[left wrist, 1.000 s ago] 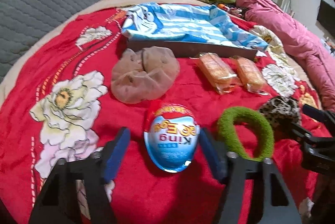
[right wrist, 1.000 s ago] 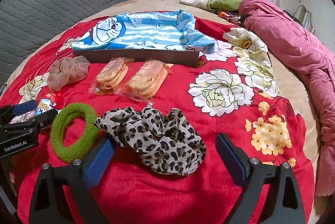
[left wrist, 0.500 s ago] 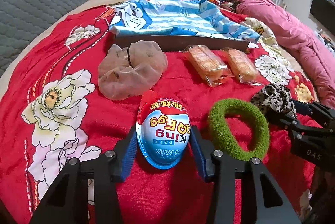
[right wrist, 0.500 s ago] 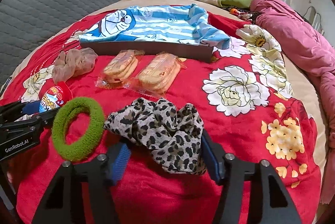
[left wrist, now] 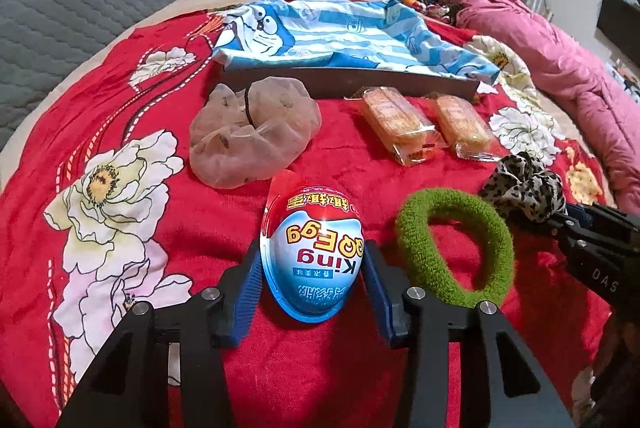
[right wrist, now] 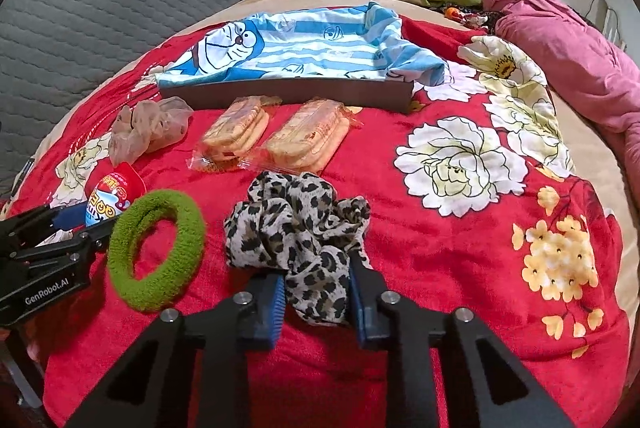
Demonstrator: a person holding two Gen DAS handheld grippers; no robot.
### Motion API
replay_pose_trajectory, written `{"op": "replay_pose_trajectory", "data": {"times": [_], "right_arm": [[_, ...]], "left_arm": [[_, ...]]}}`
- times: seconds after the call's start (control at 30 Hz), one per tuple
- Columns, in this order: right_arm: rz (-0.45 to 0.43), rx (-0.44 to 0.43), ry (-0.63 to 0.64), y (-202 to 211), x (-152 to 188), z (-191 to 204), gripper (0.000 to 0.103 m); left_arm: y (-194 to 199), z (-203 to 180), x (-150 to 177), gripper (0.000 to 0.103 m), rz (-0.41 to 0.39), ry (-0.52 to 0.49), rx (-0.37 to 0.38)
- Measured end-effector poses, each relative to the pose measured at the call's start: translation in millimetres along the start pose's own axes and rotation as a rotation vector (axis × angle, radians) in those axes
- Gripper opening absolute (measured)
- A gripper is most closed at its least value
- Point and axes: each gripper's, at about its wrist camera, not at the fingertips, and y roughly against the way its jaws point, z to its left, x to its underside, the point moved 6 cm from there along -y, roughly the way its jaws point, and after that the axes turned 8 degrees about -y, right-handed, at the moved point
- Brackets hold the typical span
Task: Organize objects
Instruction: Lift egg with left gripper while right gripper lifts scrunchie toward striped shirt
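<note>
Hand-held gripper on my left is clamped on the toy egg; my right one is closing, bunching the leopard scrunchie (soft, so grabbed low), both resting near me on the bed for lifting into the far box.

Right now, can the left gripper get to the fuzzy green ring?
Probably not yet: the left gripper is shut on the toy egg. The green ring lies uncovered right beside it, so it's an easy reach once the egg is put down.
</note>
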Motion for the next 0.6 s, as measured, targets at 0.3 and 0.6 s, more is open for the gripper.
{"op": "replay_pose_trajectory", "data": {"times": [0.3, 0.6], "right_arm": [[-0.026, -0.028, -0.024, 17.4, 1.4, 2.1, 0.021], [-0.030, -0.034, -0.043, 26.3, 7.4, 2.3, 0.021]], "left_arm": [[6.0, -2.2, 0.6, 0.049, -0.010, -0.003, -0.003], [17.7, -2.7, 2.3, 0.049, -0.028, -0.005, 0.003]]}}
